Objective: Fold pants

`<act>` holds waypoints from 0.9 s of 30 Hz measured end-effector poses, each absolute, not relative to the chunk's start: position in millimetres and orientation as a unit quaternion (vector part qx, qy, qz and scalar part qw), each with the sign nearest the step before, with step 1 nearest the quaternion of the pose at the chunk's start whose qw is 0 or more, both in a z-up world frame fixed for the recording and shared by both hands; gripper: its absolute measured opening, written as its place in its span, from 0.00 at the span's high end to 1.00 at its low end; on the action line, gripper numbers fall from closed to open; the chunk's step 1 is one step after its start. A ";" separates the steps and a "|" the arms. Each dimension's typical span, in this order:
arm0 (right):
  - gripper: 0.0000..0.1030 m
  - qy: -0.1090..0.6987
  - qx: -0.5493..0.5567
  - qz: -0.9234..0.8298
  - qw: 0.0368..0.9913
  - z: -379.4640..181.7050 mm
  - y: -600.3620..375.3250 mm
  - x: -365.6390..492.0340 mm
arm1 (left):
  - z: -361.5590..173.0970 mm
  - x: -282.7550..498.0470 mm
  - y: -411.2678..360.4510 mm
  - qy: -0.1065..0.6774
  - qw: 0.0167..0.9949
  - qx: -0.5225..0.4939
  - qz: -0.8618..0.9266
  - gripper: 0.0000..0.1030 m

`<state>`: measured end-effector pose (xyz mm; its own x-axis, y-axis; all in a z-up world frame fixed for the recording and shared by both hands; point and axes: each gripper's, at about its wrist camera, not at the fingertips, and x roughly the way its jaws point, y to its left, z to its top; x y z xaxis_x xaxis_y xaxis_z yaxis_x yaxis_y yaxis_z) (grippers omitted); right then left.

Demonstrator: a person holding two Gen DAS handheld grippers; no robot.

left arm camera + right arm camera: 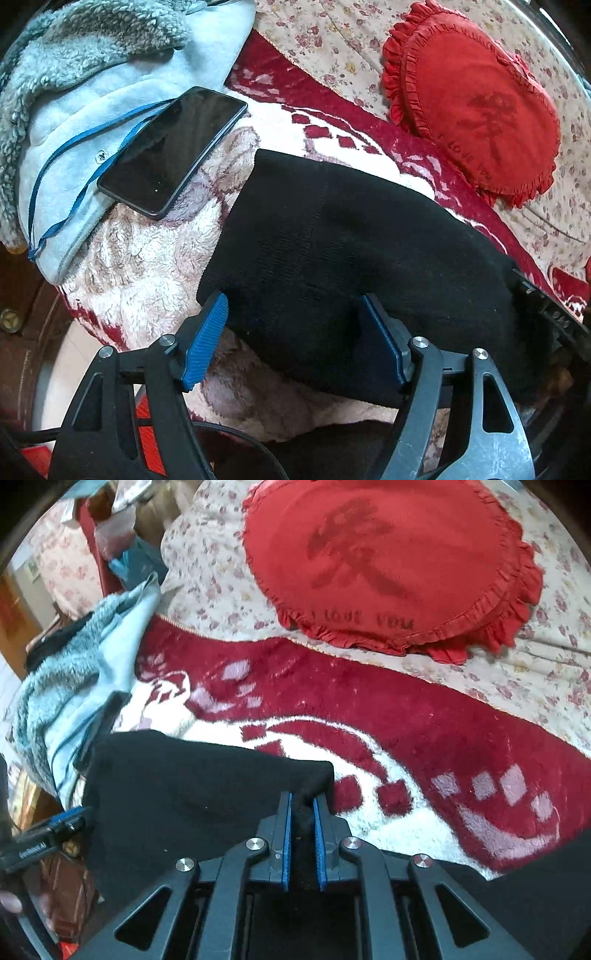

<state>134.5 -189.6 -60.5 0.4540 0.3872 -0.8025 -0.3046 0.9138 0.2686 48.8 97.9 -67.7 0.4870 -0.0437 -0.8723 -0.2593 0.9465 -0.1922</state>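
Observation:
The black pants point(332, 236) lie on a red and white fleece blanket point(147, 258). My left gripper point(295, 325) is open, its blue pads spread wide over the near edge of the pants, with cloth lying between the fingers. In the right wrist view the pants point(177, 794) spread to the left, and my right gripper point(303, 805) is shut on their right corner, with black cloth pinched between the blue pads. The left gripper shows at the left edge of that view point(55, 830).
A black phone point(173, 151) lies on a light blue fleece garment point(92, 92) at the left. A red heart-shaped cushion point(476, 107), also in the right wrist view point(388, 561), rests on a floral sheet point(207, 572) beyond the blanket point(406, 709).

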 end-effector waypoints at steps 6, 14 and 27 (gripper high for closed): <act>0.74 0.450 0.112 0.171 0.869 -22.9 -243.6 95.6 | -51.0 42.6 91.7 0.491 0.855 -0.163 0.045 0.29; 0.69 0.458 0.179 0.029 0.870 -22.9 -379.5 19.3 | -38.7 48.0 55.1 0.492 0.858 -0.149 0.006 0.29; 0.87 0.421 0.315 0.017 0.850 -60.9 -448.2 35.4 | -35.5 47.9 26.3 0.502 0.856 -0.124 -0.004 0.29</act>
